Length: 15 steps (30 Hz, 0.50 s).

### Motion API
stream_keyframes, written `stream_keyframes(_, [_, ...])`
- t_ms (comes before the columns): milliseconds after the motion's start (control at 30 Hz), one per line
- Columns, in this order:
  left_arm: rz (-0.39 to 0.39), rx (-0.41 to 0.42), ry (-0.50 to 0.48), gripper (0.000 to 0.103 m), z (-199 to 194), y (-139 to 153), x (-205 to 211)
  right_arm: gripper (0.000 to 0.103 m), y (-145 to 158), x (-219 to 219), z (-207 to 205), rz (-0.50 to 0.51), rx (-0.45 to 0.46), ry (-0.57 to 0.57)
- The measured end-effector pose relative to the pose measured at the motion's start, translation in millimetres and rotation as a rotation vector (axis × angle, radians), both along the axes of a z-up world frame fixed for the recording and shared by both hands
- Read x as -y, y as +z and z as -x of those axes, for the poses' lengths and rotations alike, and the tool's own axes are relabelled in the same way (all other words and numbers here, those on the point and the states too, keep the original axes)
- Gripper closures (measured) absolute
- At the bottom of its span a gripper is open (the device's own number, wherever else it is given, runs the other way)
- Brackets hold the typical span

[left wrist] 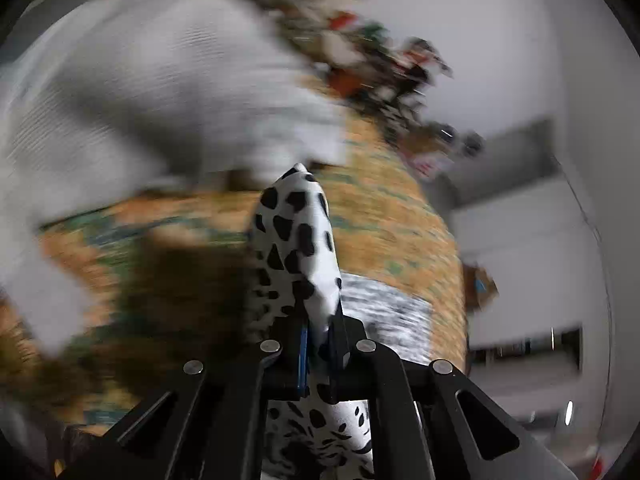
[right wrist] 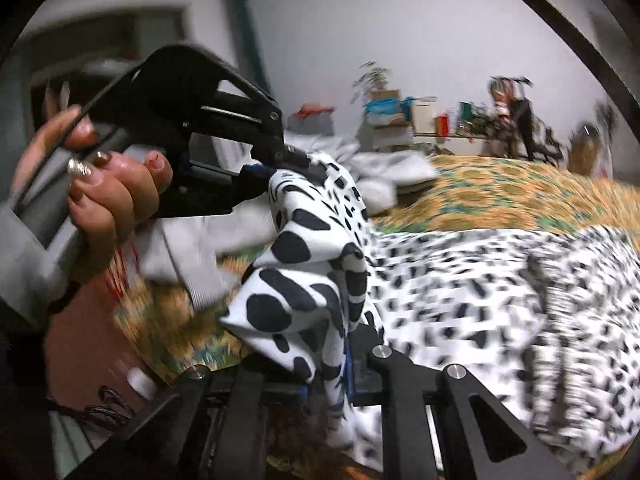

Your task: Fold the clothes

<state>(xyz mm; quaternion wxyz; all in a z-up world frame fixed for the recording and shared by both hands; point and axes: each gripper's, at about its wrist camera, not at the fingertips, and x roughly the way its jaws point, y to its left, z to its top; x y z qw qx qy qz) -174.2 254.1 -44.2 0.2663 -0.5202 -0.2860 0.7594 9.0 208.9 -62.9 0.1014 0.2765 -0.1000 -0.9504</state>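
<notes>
Two grippers pinch the same black-spotted white garment [right wrist: 460,280] above a bed [right wrist: 500,196] spread with an orange and green patterned cover. The left gripper [left wrist: 318,340], jaws pressed together on a bunched fold of the cloth, holds it at the left of the right wrist view, a person's hand [right wrist: 104,196] wrapped round its grey handle. The right gripper [right wrist: 332,384] clamps another gathered edge in the near foreground, while the bulk of the garment trails off to the right across the bed. A white ribbed garment [left wrist: 160,92] lies farther back on the cover, untouched. Heavy blur marks both views. The step in hand looks like lifting the spotted piece clear to open it out; the next move probably calls for drawing the two held edges apart until the cloth hangs flat, then laying it down smooth for a first fold.
</notes>
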Motion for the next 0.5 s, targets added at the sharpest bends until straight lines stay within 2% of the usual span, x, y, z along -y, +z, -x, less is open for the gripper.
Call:
stream_keyframes(133, [-0.004,-0.077,-0.148,0.096,-2.7,39.4,-74.6,0.090,26.0,-69.1,-23.3,0.138,-0.047,-0.113])
stream_keyframes(233, [0.020,-0.096,-0.259,0.096,-6.3,50.7,-148.0,0.090,31.2,-130.4,-42.7,0.268,-0.050,-0.217])
stream_keyframes(367, [0.060,-0.076,-0.390,0.097,-12.6,38.0,-236.1,0.091,7.3,-206.9,-68.8,0.414,-0.002,-0.401])
stream_keyframes(500, [0.127,-0.036,-0.467,0.097,-15.2,8.2,-310.8,0.091,-26.9,-248.9,-84.0,0.538,0.059,-0.502])
